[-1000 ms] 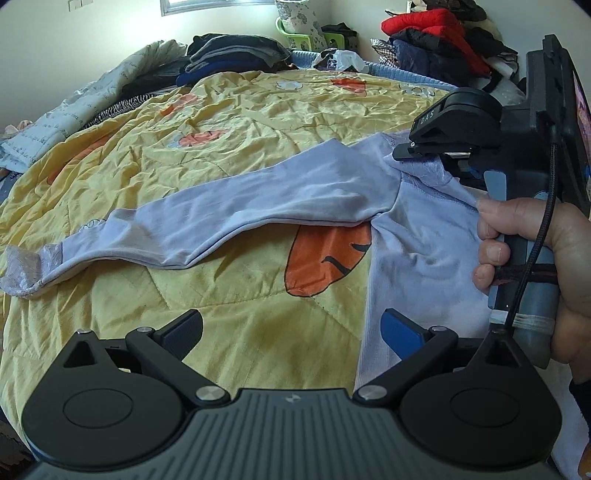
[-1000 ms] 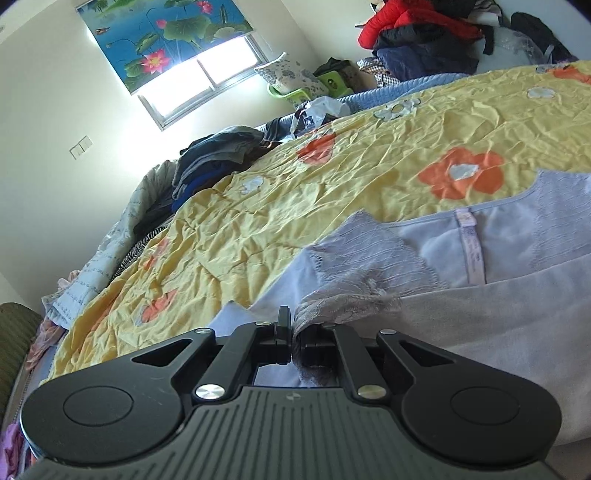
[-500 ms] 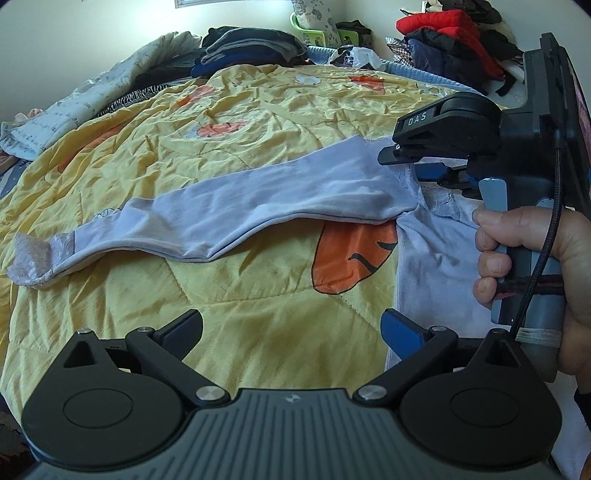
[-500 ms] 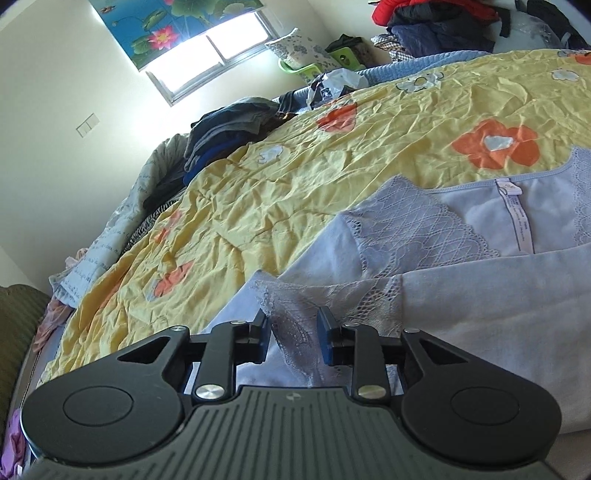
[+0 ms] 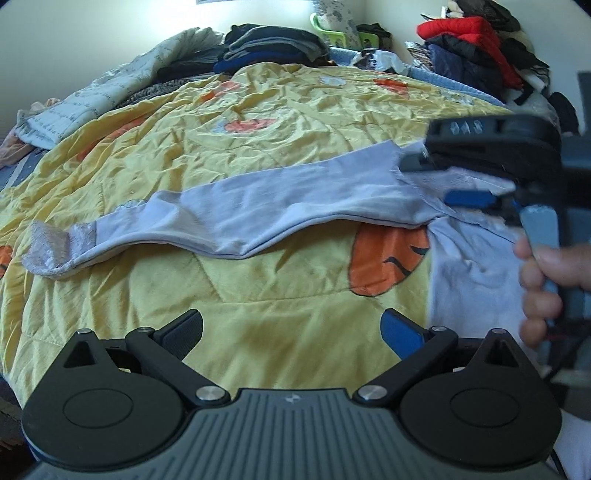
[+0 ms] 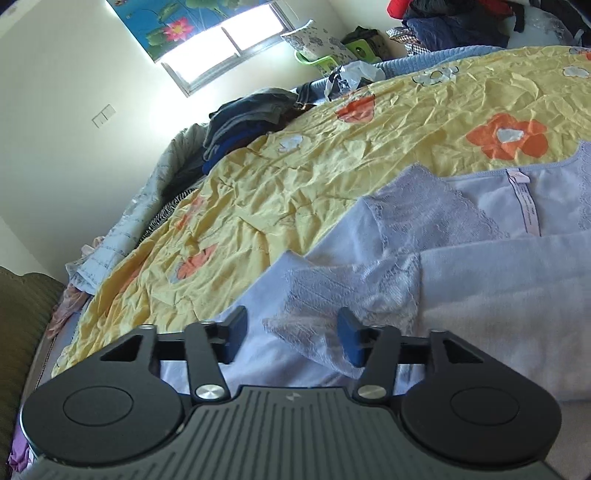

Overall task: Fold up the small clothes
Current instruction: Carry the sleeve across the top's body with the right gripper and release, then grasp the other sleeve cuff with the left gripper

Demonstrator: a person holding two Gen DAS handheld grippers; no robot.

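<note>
This is a bedroom in a home; a bed fills most of both views, covered by a crumpled yellow quilt (image 5: 258, 155) printed with orange flowers; folded dark clothes (image 5: 273, 44) are stacked at its far edge, and a heap of red and dark garments (image 5: 476, 40) rises in the corner; a window (image 6: 229, 48) with a lotus-print blind (image 6: 177, 22) lights the cream wall, which carries a light switch (image 6: 103, 115)
</note>
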